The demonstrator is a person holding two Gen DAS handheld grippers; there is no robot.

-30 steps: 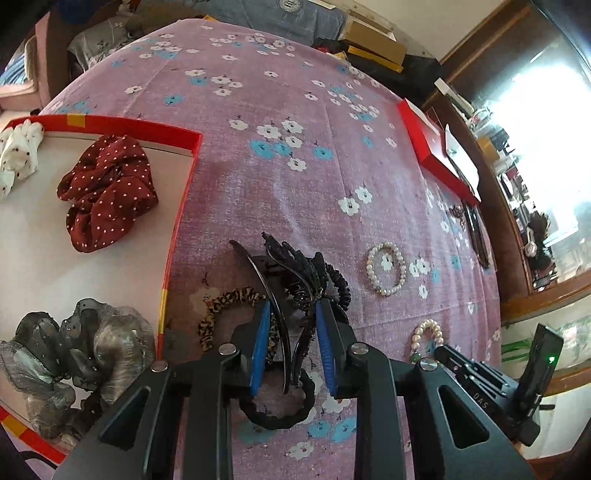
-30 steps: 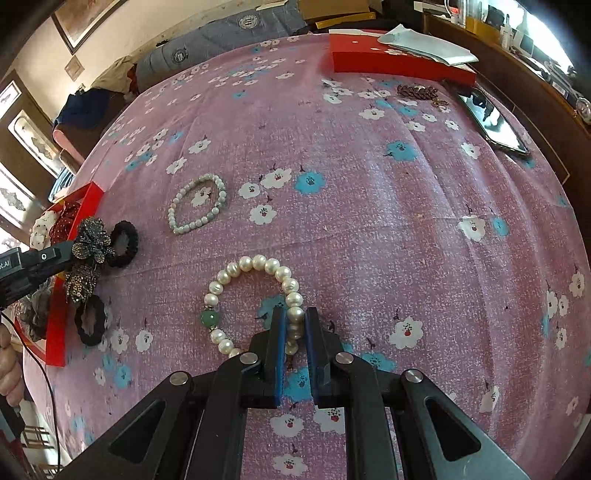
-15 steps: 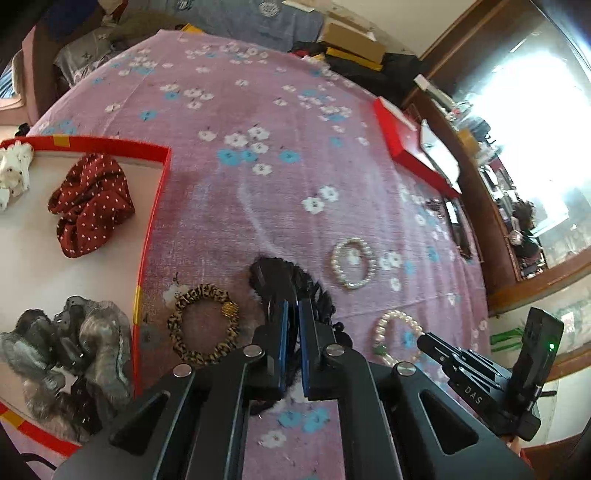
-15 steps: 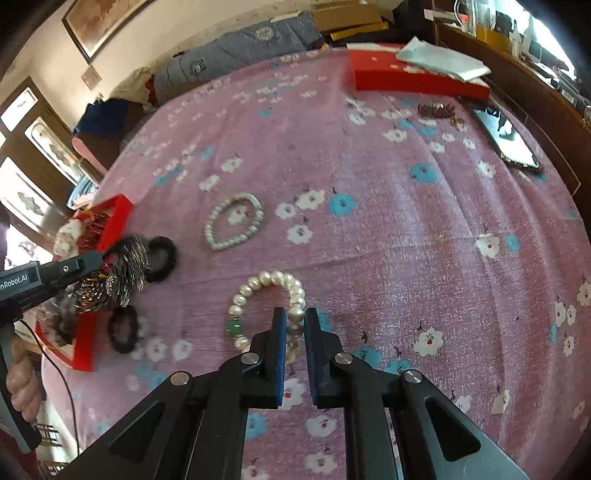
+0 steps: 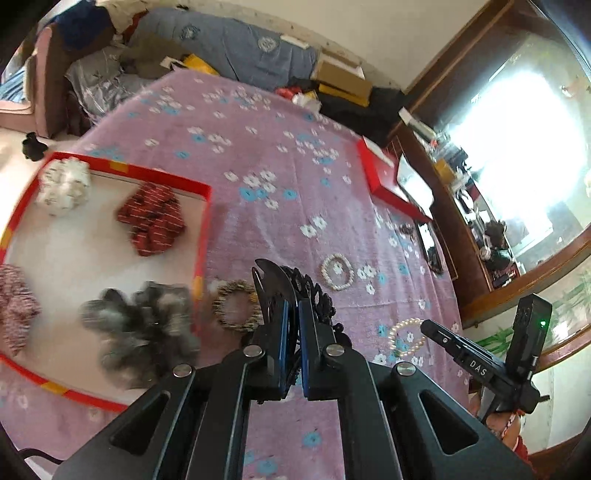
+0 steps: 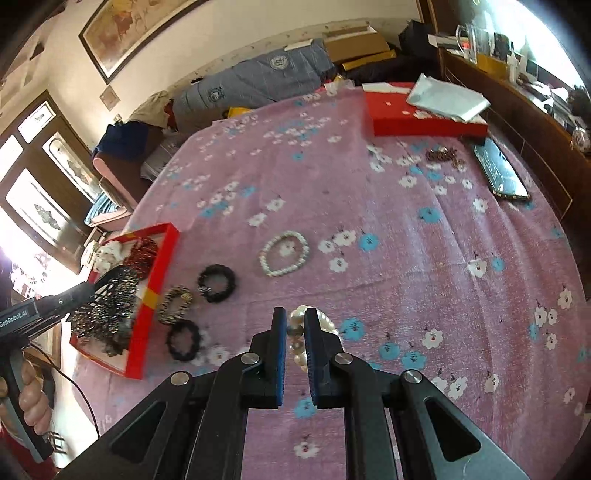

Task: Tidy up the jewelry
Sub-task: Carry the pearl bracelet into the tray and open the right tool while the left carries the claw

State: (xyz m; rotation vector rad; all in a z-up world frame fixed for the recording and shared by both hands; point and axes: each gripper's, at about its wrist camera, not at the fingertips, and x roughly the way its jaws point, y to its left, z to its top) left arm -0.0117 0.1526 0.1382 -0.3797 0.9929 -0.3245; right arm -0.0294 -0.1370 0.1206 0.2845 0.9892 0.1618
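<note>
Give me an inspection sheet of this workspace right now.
Surface: purple floral bedspread.
Job's things: red tray holding scrunchies; white bead bracelet, leopard hair tie and two black hair ties on the spread.
Clutter: phone, red box with paper on it.
Grippers: left gripper shut on black hair claw; right gripper shut on pearl bracelet.
Cables: black cord below the left handle.
Surroundings: wooden cabinet, framed picture, folded bedding.

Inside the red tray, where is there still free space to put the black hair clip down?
Bare floor lies between the red dotted scrunchie and grey scrunchie. The red tray edge beside the leopard hair tie is crowded.
</note>
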